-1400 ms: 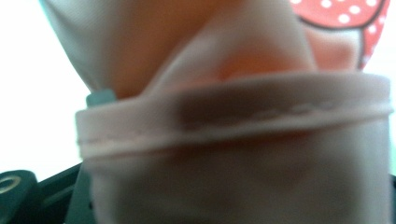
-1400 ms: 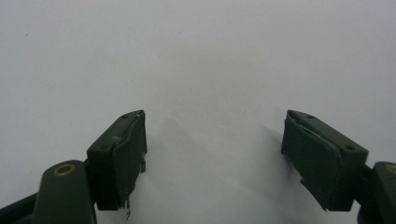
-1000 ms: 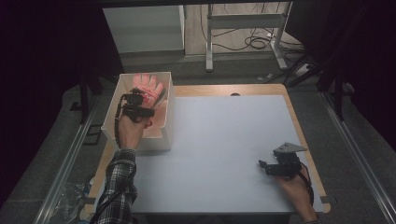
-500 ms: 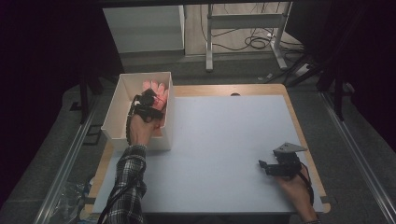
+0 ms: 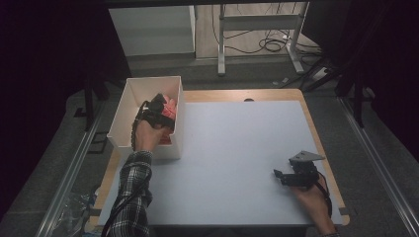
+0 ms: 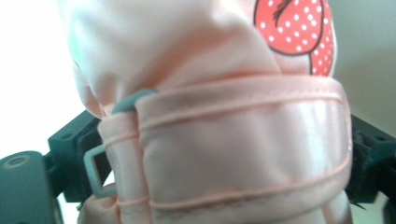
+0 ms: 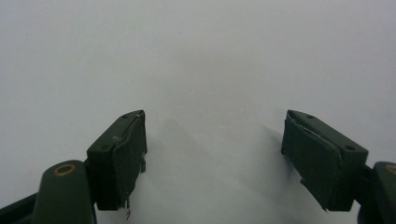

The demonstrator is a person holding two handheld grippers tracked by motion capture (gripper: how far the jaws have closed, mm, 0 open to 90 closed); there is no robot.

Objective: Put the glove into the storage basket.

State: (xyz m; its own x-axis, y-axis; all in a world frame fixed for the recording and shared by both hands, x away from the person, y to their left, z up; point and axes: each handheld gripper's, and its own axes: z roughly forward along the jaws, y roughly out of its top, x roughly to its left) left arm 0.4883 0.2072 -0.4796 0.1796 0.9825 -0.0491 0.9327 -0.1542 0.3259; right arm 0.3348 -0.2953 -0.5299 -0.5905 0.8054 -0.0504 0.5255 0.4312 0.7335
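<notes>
A pink garment (image 5: 171, 104) with a red polka-dot print lies inside the white box (image 5: 148, 80) at the table's left. My left gripper (image 5: 161, 105) is down in the box at the garment. In the left gripper view the pink fabric (image 6: 224, 140), with its stitched band and grey buckle (image 6: 95, 172), bulges between the jaws. The jaws have just been opening and now stand wide at either side of the cloth. My right gripper (image 5: 279, 175) rests low over the white mat (image 5: 237, 148) near the front right. It is open (image 7: 215, 154) with nothing between its jaws.
The box's tall walls surround the left hand. The wooden table edge (image 5: 323, 148) borders the mat on the right. Beyond the table, a metal stand (image 5: 257, 29) and cables (image 5: 269, 44) are on the floor.
The left hand has shifted a little to the right inside the box, onto the pink garment. The right hand and its gripper have stayed put.
</notes>
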